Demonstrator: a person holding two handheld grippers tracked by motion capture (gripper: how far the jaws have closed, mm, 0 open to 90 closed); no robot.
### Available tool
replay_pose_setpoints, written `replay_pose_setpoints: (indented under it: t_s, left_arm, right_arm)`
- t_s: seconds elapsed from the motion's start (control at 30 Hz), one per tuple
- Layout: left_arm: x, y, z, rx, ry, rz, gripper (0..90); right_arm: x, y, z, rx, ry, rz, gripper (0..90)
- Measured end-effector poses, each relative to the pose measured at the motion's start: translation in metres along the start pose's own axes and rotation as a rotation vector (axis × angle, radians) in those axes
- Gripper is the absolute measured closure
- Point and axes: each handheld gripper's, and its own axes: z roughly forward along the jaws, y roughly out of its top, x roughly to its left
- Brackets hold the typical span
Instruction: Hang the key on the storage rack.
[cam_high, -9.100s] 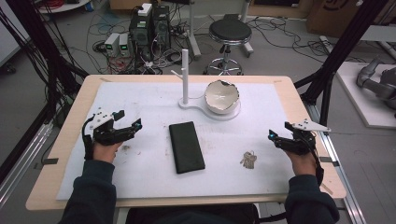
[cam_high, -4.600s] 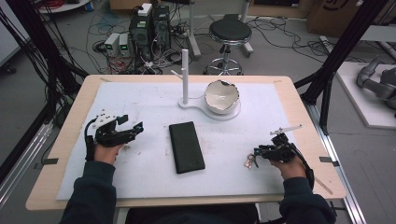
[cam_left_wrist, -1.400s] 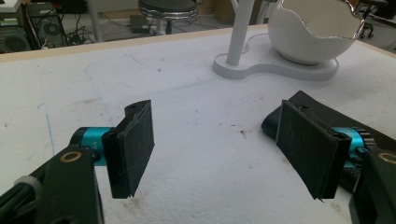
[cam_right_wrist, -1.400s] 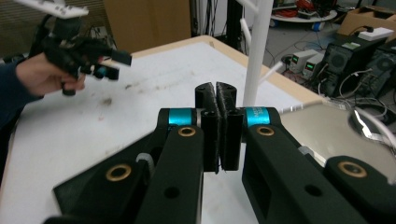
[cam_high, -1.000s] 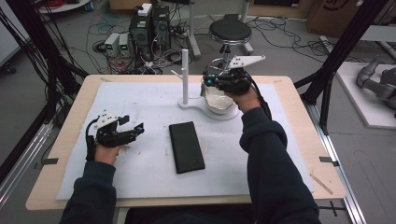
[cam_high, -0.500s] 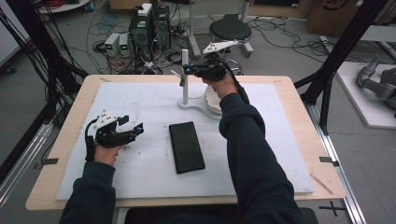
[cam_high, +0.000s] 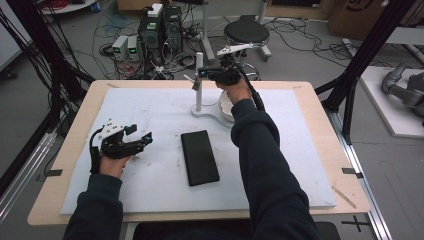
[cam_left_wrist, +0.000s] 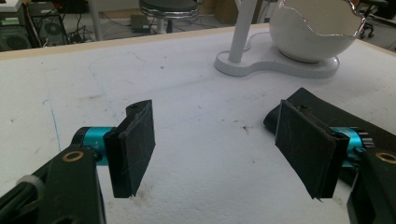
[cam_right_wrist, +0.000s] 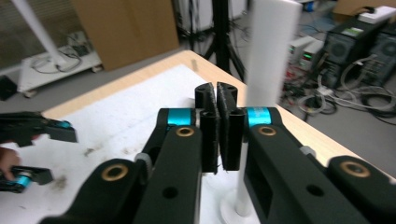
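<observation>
Left gripper (cam_high: 142, 140): rests on the white foam mat (cam_high: 150, 105) near the person, jaws wide apart with nothing between the pads (cam_left_wrist: 135, 140). Best left parked there, clear of the work.

Flat black rectangular slab (cam_high: 200, 157): lies on the mat between the two arms, just beside the left gripper's pad in the left gripper view (cam_left_wrist: 327, 114). The reaching sleeve passes to its right, so keep the elbow high.

White upright post on a flat white base (cam_high: 199, 82): stands at the far middle of the mat, with a thin side peg (cam_high: 189, 78) jutting out near its top. This is the thing being worked at.

White bowl with a jagged eggshell rim (cam_high: 226, 102): sits on the same base, just behind the post and under the right wrist. Don't knock it.

Right gripper (cam_high: 202, 74): held up at the post's top, jaws pressed together in the right gripper view (cam_right_wrist: 217, 100). Whether something thin is pinched between them cannot be told.

Doing it well: likely approach the peg slowly and level, line the jaw tips up with it, and part them only once they are over it.
</observation>
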Motion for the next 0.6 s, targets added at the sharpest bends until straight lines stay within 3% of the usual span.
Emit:
replay_pose_setpoints:
  t_s: [0.03,0.1,0.13,0.17,0.27,0.3,0.37,0.4,0.43,0.5,0.53,0.57,0.6]
  left_arm:
    - [0.0,0.0,0.0,0.001,0.002,-0.001,28.4]
    - [0.001,0.0,-0.001,0.001,-0.001,0.001,28.5]
    - [0.001,-0.001,-0.001,0.003,-0.001,-0.001,28.7]
    - [0.001,-0.001,-0.001,0.005,-0.001,-0.001,28.9]
    - [0.002,-0.002,-0.001,0.009,-0.002,0.002,28.9]
    - [0.002,-0.002,-0.002,0.006,0.0,0.004,28.9]
    - [0.001,-0.002,-0.001,0.008,0.001,0.004,28.9]
    - [0.001,-0.002,-0.001,0.013,0.003,0.005,28.9]
    - [0.001,-0.002,-0.001,0.013,0.003,0.005,28.9]
    - [0.001,-0.002,0.0,0.016,0.0,0.009,28.9]
    - [0.0,-0.002,0.001,0.017,0.001,0.008,28.9]
    - [0.0,-0.002,0.002,0.021,0.003,0.011,28.9]
    - [0.0,-0.002,0.002,0.021,0.003,0.011,28.9]
  right_arm:
    - [0.0,0.0,0.0,0.0,0.0,0.0,87.8]
    - [0.0,-0.002,-0.005,-0.024,-0.01,0.017,77.4]
    - [0.0,-0.002,-0.008,-0.035,-0.014,0.024,76.5]
    - [-0.001,-0.004,-0.02,-0.029,-0.042,0.016,71.1]
    - [-0.003,-0.007,-0.034,-0.014,-0.089,-0.012,68.1]
    - [-0.004,-0.013,-0.051,-0.018,-0.138,-0.039,58.4]
    - [-0.005,-0.018,-0.06,-0.012,-0.162,-0.045,53.8]
    - [-0.005,-0.028,-0.076,0.015,-0.21,-0.073,46.0]
    - [-0.005,-0.028,-0.076,0.015,-0.21,-0.073,46.0]
    - [-0.008,-0.041,-0.093,0.093,-0.243,-0.085,37.9]
    - [-0.009,-0.046,-0.098,0.105,-0.249,-0.085,37.6]
    - [-0.01,-0.063,-0.114,0.127,-0.274,-0.098,34.4]
    - [-0.01,-0.063,-0.114,0.127,-0.274,-0.098,34.4]
